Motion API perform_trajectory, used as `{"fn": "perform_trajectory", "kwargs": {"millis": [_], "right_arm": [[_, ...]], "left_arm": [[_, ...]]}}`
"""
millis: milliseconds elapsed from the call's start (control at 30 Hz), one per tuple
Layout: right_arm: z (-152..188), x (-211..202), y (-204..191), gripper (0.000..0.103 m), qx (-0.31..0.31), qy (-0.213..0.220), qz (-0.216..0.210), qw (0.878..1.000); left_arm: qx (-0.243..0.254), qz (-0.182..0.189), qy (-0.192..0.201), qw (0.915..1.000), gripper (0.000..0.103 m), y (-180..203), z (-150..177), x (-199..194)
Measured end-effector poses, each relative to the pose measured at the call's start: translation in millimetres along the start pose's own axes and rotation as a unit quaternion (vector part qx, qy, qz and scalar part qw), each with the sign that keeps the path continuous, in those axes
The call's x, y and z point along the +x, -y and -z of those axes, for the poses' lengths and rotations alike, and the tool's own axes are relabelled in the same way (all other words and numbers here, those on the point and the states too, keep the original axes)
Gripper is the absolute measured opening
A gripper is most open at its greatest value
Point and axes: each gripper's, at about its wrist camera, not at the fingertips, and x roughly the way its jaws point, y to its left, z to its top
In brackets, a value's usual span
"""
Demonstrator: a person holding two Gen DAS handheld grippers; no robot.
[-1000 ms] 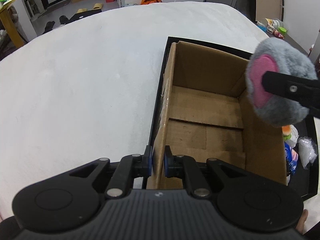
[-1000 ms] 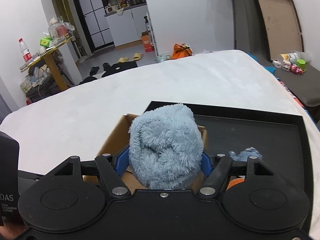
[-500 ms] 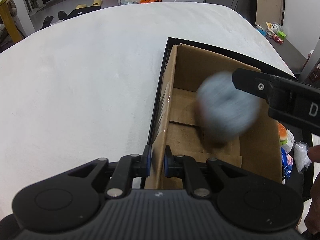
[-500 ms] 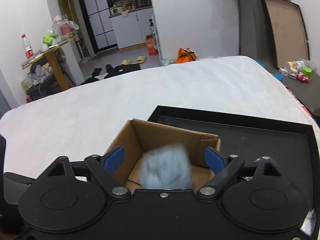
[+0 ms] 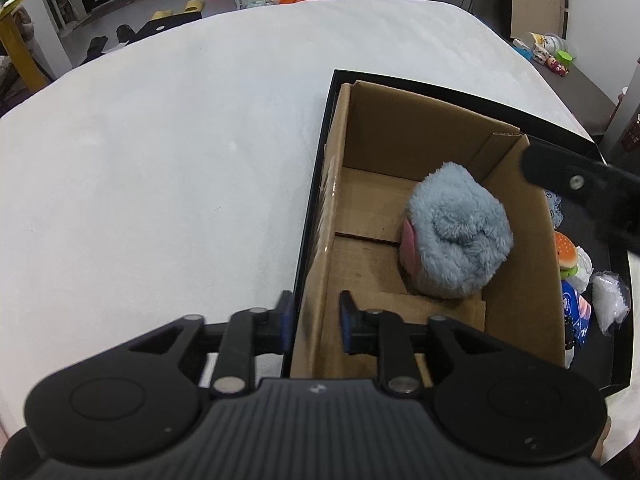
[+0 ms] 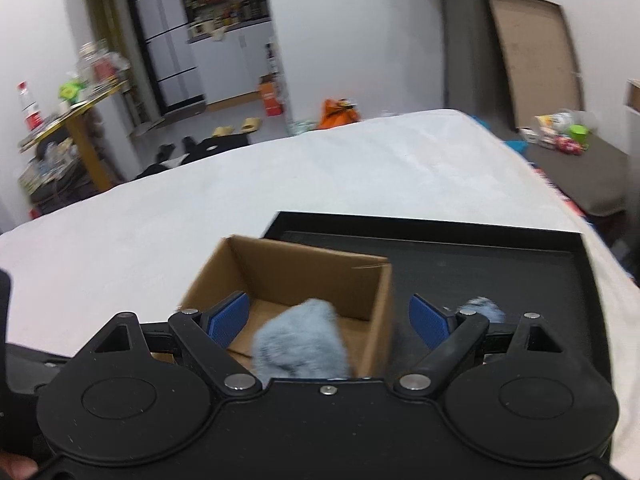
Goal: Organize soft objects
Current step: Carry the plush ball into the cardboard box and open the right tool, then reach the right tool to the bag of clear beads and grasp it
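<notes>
Currently: plush [image 5: 460, 240] lies inside the box [image 5: 420, 144]; right gripper [image 6: 329, 318] empty.

Right gripper's blue pads stand wide apart above the box, holding nothing. Left gripper [image 5: 312, 322] straddles the box's near-left wall, one pad on each side; a gap shows at the inner pad, so whether it grips the wall cannot be told. The plush rests on the box floor against the right wall, pink patch facing left. The box sits in a black tray [image 5: 440, 90] on white bedding [image 5: 180, 160]. A burger toy [image 5: 566, 256], a blue packet [image 5: 574, 316] and a clear bag [image 5: 610, 300] lie in the tray beside the box.

Risks, as judged: if the left gripper lets go or tugs, the light box could slide or tip on the soft bedding. Reaching for the remaining tray items, the right gripper could knock the right wall.

Writing: packet print illegible; none other readable.
</notes>
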Motion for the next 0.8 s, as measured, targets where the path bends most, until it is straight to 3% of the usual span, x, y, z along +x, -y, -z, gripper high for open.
{"fn": "perform_trajectory", "kwargs": {"millis": [67, 267, 533, 667, 800], "right_arm": [[1, -2, 7, 0.087, 0.010, 0.000, 0.019, 1.000], [11, -5, 20, 0.087, 0.017, -0.010, 0.053, 0.998], [22, -4, 47, 0.087, 0.044, -0.052, 0.102, 0.992], [28, -2, 64, 0.094, 0.058, -0.078, 0.137, 0.986], [32, -4, 79, 0.095, 0.073, -0.080, 0.160, 0.981]], "left_arm": [[0.002, -0.005, 0.002, 1.0000, 0.042, 2, 0, -2], [0.014, -0.012, 0.008, 0.9998, 0.054, 10, 3, -4], [0.018, -0.019, 0.019, 0.9995, 0.060, 15, 6, -8], [0.019, -0.020, 0.018, 0.9995, 0.074, 18, 7, -9], [0.012, -0.014, 0.010, 0.9998, 0.082, 21, 7, -9]]}}
